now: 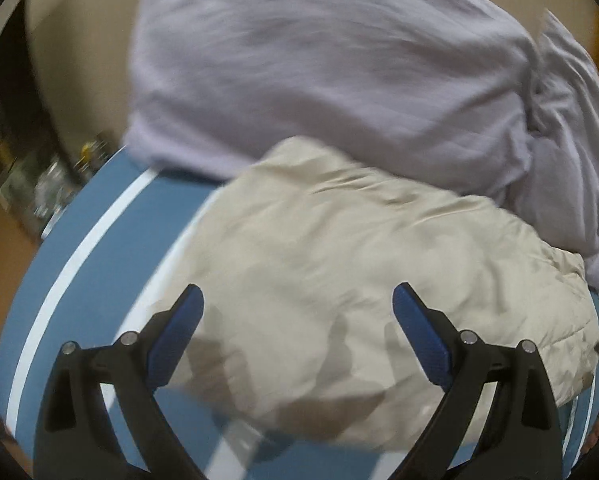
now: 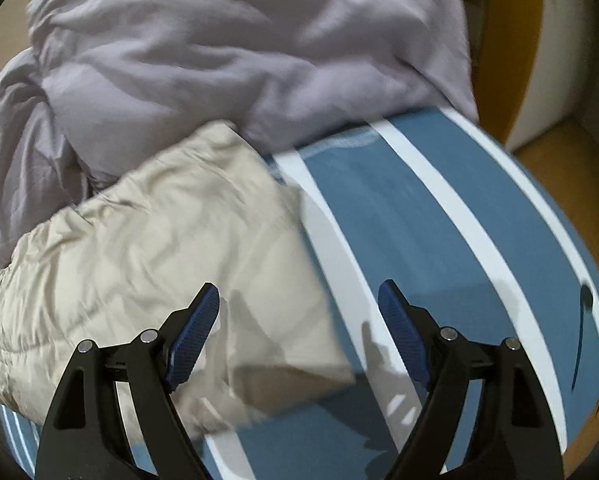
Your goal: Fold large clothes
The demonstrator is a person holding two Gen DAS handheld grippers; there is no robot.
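On the blue cover with white stripes [image 2: 419, 216] lies a big lilac cloth [image 1: 319, 72] at the far side, bunched. Nearer, touching it, a folded beige garment [image 1: 339, 272] rests. Above this, the left gripper [image 1: 297, 312] has its jaws spread wide; the right gripper [image 2: 299, 304] also is spread, holding nothing.

Home bedroom, striped bedsheet [image 2: 419, 220], rumpled lilac duvet [image 1: 319, 60]
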